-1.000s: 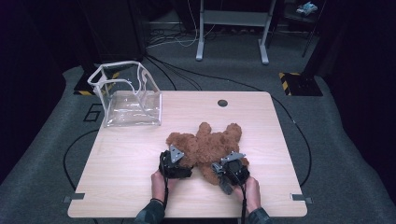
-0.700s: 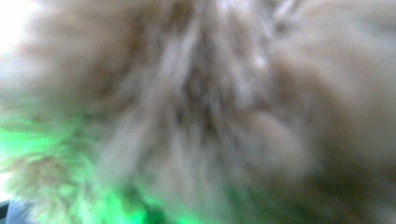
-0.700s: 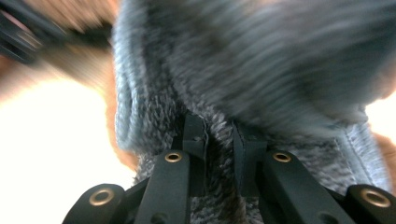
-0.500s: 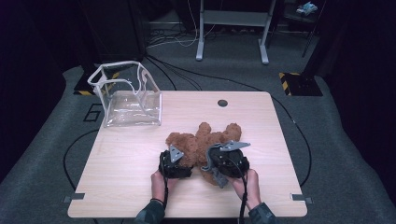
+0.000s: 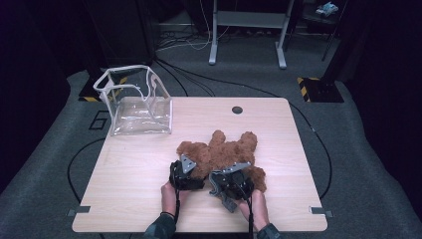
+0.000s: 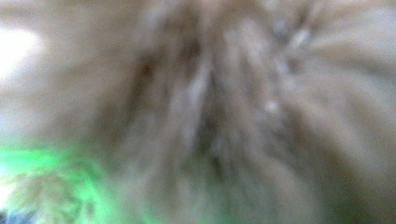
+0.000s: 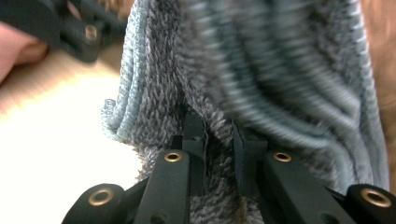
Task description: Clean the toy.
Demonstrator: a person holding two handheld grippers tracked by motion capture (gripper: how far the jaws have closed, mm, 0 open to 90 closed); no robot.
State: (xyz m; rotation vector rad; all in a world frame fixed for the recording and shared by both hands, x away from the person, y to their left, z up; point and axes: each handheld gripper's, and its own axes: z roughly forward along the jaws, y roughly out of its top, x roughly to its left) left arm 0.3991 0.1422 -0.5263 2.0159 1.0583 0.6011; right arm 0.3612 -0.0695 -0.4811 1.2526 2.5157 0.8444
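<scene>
Brown plush makes up the teddy bear, which lies flat on the near half of the table, limbs spread, with both tongs at the end nearest the person. The right tongs are closed down to a narrow gap on a fold of grey-blue knitted fabric, seemingly a garment worn by the bear; the pinch sits at the knit's edge, a sensible hold for peeling or tugging it along the body. The left tongs are pressed into the fur at the bear's left flank; the left gripper view gives blurred brown pile at very close range, so the jaws stand wide apart and appear to bracket a thick part of the toy, probably to steady it while the other side pulls, though a firm hold cannot be confirmed. A clear plastic bag with white trim stands open at the far left corner, well apart from the bear, a likely destination. Bare wood lies between bear and bag and along the left side, leaving room to slide or lift; the near edge is close behind both hands, so pulling toward the person has little margin.
</scene>
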